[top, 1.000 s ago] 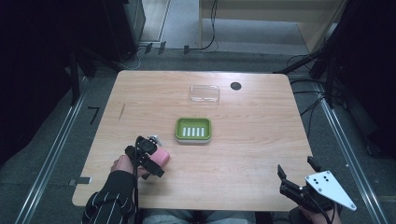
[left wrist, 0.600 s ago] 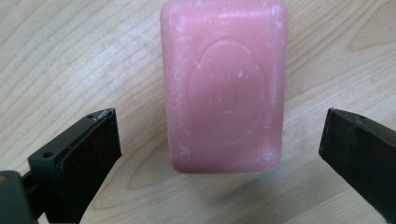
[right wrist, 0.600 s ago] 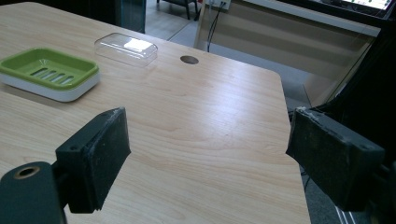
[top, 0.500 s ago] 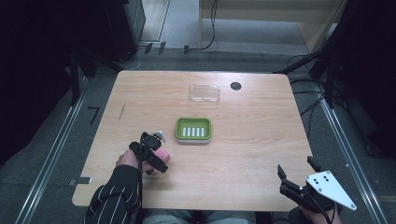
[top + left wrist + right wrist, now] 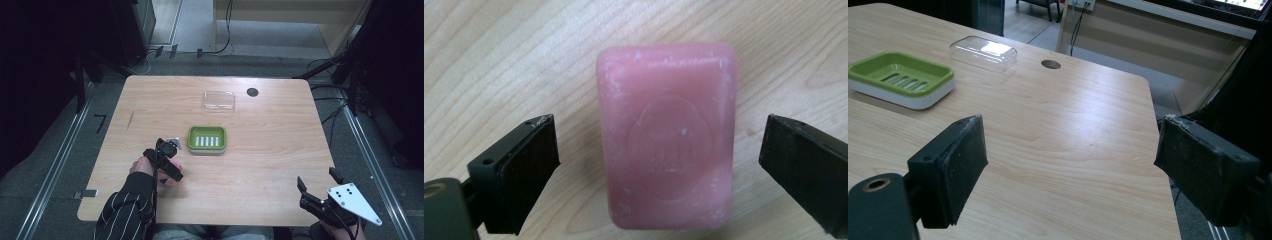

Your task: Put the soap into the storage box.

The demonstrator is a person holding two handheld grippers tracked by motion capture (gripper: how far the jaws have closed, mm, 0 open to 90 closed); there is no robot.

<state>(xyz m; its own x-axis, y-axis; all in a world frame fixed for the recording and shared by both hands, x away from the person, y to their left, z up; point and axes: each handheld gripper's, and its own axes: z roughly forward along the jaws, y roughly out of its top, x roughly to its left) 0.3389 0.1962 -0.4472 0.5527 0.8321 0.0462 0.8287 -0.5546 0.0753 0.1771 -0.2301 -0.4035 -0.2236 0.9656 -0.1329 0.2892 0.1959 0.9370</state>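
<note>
We are keeping the right gripper (image 5: 314,189) idle at the table's (image 5: 280,165) near right corner, jaws released and gaping with nothing between them. At the near left, we are bringing the left gripper (image 5: 656,150) down over the pink soap bar (image 5: 667,135), which is lying flat on the wood; its jaws have just been closing but are standing clear of both long sides. We are judging the bar firm, waxy and likely slippery, so gripping across its narrow width looks best. Farther off are sitting the green slotted soap dish (image 5: 207,139) and, beyond, a clear plastic lid (image 5: 219,101).
</note>
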